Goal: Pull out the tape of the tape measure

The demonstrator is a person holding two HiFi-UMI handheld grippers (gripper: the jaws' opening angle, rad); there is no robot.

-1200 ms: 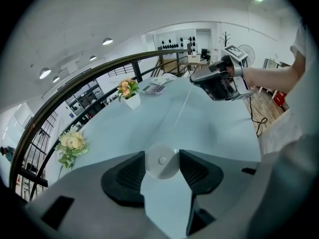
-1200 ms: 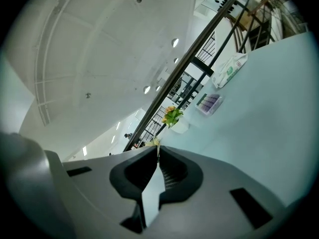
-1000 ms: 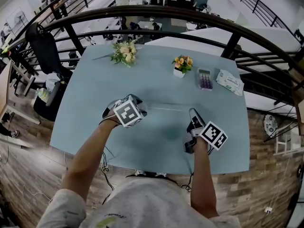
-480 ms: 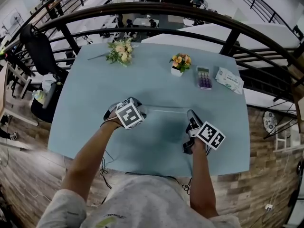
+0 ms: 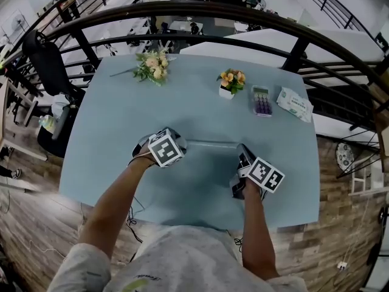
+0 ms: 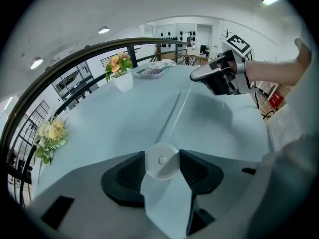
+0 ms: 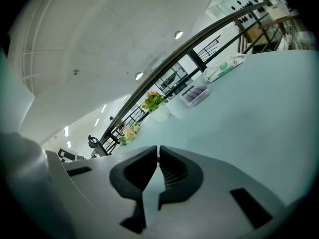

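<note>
A round white tape measure (image 6: pixel 161 166) sits between the pads of my left gripper (image 6: pixel 162 156), which is shut on it above the pale blue table (image 5: pixel 121 120). Its thin tape (image 6: pixel 175 114) runs out over the table to my right gripper (image 6: pixel 195 75), which is shut on the tape's end. In the head view the tape (image 5: pixel 213 142) stretches level between the left gripper (image 5: pixel 180 140) and the right gripper (image 5: pixel 242 150). The right gripper view shows its jaws (image 7: pixel 158 157) pressed together with only a sliver between them.
At the table's far side lie a flower bunch (image 5: pixel 155 66), a small white pot of flowers (image 5: pixel 231 82), a calculator (image 5: pixel 262 100) and a pack of wipes (image 5: pixel 294 104). A dark curved railing (image 5: pixel 243 17) runs behind the table.
Both grippers have sunk a little toward the table, with the tape still stretched between them. Neither gripper's jaws have moved.
</note>
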